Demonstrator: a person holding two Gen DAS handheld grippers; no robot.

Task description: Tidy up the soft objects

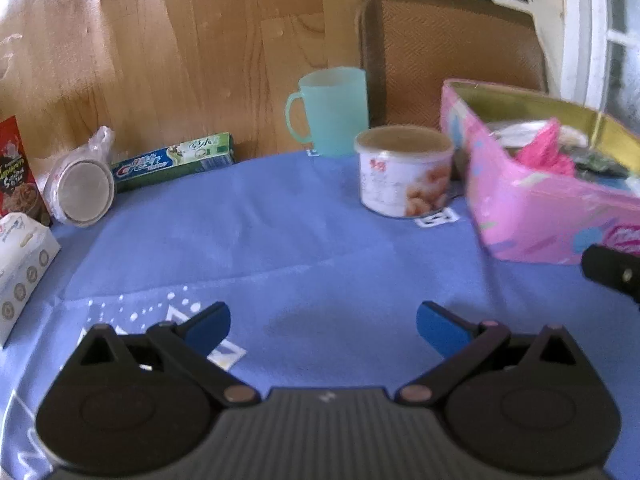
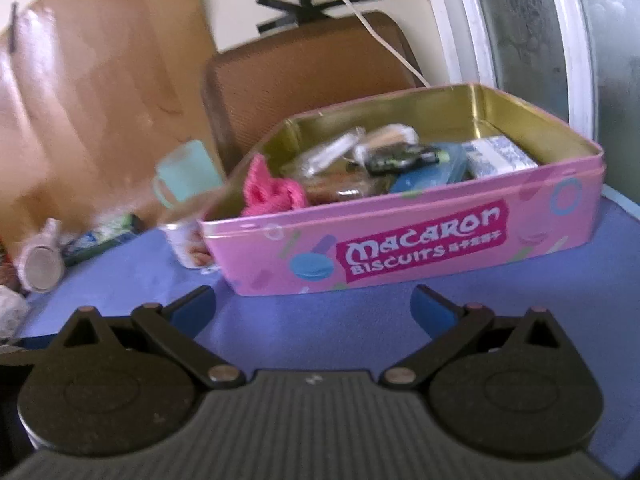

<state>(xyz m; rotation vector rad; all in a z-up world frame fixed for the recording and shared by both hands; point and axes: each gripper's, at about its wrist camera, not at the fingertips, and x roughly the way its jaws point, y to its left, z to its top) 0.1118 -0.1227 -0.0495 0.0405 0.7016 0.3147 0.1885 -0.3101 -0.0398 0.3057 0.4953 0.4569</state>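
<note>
A pink Macaron Biscuits tin (image 2: pixel 460 248) stands open on the blue cloth, holding a bright pink knitted piece (image 2: pixel 268 192), wrapped packets, a blue pack and a white box. In the left wrist view the same tin (image 1: pixel 532 216) is at the right, with the pink knit (image 1: pixel 544 152) showing above its wall. My right gripper (image 2: pixel 312 308) is open just in front of the tin, nothing between its blue fingers. My left gripper (image 1: pixel 323 326) is open over bare cloth. A dark piece of the other gripper (image 1: pixel 612 270) juts in at the right edge.
A white snack tub (image 1: pixel 404 172) and a teal mug (image 1: pixel 332 110) stand left of the tin. A toothpaste box (image 1: pixel 176 162), a bagged stack of cups (image 1: pixel 82 184), a white carton (image 1: pixel 20 264) and a red pack (image 1: pixel 18 168) line the left. A brown chair back (image 1: pixel 452 56) rises behind.
</note>
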